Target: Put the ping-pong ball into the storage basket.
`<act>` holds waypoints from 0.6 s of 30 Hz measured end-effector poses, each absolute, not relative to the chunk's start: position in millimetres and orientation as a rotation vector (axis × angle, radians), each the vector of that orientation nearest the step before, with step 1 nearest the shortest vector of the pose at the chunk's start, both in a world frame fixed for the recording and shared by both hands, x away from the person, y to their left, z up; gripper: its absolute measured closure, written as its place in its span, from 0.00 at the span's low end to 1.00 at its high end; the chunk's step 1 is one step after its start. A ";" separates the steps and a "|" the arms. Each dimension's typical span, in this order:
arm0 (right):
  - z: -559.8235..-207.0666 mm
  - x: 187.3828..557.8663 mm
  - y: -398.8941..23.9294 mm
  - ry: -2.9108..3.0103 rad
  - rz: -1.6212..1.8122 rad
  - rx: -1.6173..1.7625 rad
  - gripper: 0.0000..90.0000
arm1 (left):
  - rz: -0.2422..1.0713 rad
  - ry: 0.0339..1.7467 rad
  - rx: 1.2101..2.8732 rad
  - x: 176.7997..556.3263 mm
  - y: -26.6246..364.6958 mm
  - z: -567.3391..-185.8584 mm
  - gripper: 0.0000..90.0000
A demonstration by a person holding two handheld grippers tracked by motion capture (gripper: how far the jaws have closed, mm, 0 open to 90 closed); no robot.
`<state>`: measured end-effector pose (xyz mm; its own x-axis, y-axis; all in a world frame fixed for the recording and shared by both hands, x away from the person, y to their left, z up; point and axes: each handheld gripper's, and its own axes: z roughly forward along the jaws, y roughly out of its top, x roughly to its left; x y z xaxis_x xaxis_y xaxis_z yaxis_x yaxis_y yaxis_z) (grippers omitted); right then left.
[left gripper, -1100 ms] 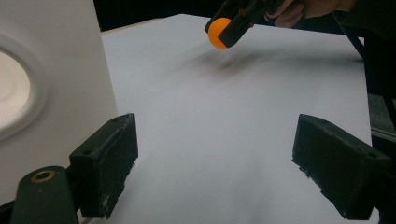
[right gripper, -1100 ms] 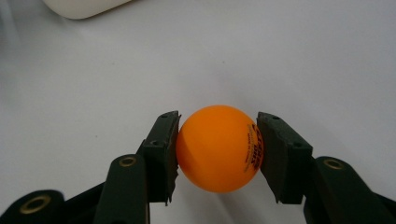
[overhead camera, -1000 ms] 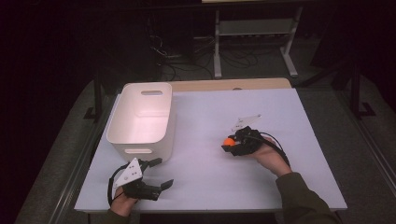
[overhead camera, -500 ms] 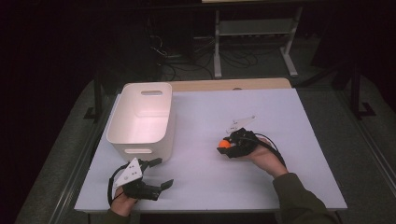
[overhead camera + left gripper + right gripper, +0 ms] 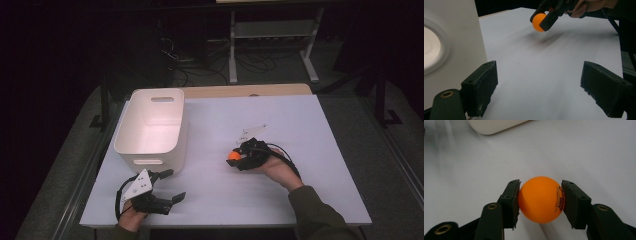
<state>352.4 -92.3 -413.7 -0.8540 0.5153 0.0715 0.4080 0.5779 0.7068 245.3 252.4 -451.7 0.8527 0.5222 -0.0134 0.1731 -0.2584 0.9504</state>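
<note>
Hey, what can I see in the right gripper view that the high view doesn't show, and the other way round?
Right gripper view: black print on the orange ball, and both pads pressed against its sides.

High view: the open left tongs near the table's front edge, and the whole white bin with its handle slot.

Both: the right tongs holding the ball above the white table.

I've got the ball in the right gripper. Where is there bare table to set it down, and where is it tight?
Bare white table lies between the left gripper and the right gripper holding the orange ball; more lies behind it, right of the white bin. Tightest is the front-left corner, between bin and left gripper.
</note>
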 end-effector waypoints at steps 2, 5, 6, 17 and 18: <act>-412.9 352.2 -88.7 2.668 1.146 0.776 0.55 | 0.362 0.526 1.829 245.3 252.4 -451.7 0.16; -412.2 352.3 -85.9 2.671 1.153 0.768 0.55 | 0.361 0.526 1.829 245.4 252.4 -451.6 0.16; -411.9 352.4 -84.8 2.673 1.154 0.765 0.55 | 0.362 0.526 1.830 245.4 252.4 -451.6 0.16; -408.9 353.8 -71.6 2.684 1.176 0.736 0.55 | 0.361 0.526 1.830 245.4 252.5 -451.6 0.16; -408.5 353.8 -70.7 2.684 1.177 0.732 0.55 | 0.361 0.526 1.829 245.4 252.5 -451.6 0.16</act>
<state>353.8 -70.7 -408.5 -0.8757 0.4759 0.0810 0.3820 0.5805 0.7190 245.4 252.5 -451.6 0.8527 0.5222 -0.0143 0.1742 -0.2584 0.9502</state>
